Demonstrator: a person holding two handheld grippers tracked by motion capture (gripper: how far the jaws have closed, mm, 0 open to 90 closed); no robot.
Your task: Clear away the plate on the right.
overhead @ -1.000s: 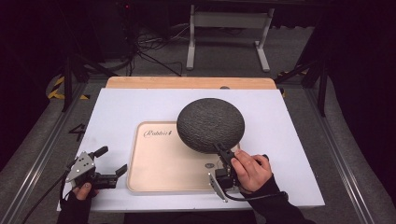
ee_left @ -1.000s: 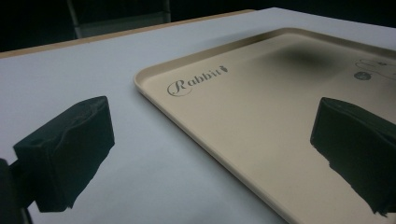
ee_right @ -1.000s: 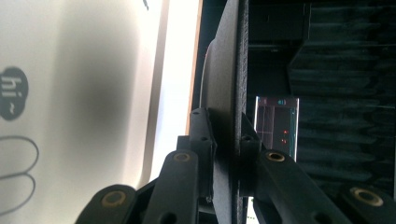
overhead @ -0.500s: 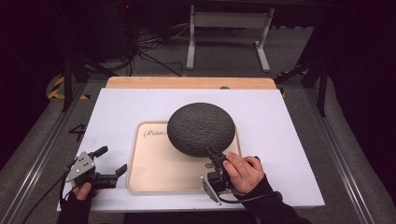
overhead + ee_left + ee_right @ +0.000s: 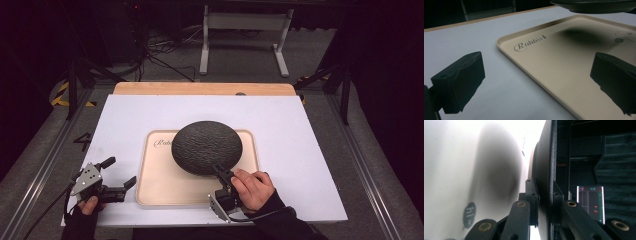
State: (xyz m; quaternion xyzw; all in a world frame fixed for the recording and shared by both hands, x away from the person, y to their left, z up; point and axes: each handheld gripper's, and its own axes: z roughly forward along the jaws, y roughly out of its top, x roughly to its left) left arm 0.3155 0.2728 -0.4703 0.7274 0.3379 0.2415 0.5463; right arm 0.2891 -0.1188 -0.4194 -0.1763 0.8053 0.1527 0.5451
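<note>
We had the right gripper (image 5: 223, 176) clamped on the dark textured plate (image 5: 206, 146) at its five o'clock rim, hovering over the beige tray (image 5: 160, 186); the left gripper (image 5: 119, 174) sat wide at the tray's eight o'clock.

This looks like a lab or test bay, not a home. A white sheet-covered work table (image 5: 150, 115) with a pale wooden far edge stands on grey carpet, ringed by dark surroundings. Behind it sit a grey metal floor stand (image 5: 243, 37) and a tangle of black cables (image 5: 160, 50) — rig gear. Yellow-and-black hazard tape (image 5: 62, 94) marks the floor at the left, beside black tripod legs (image 5: 75, 80).
</note>
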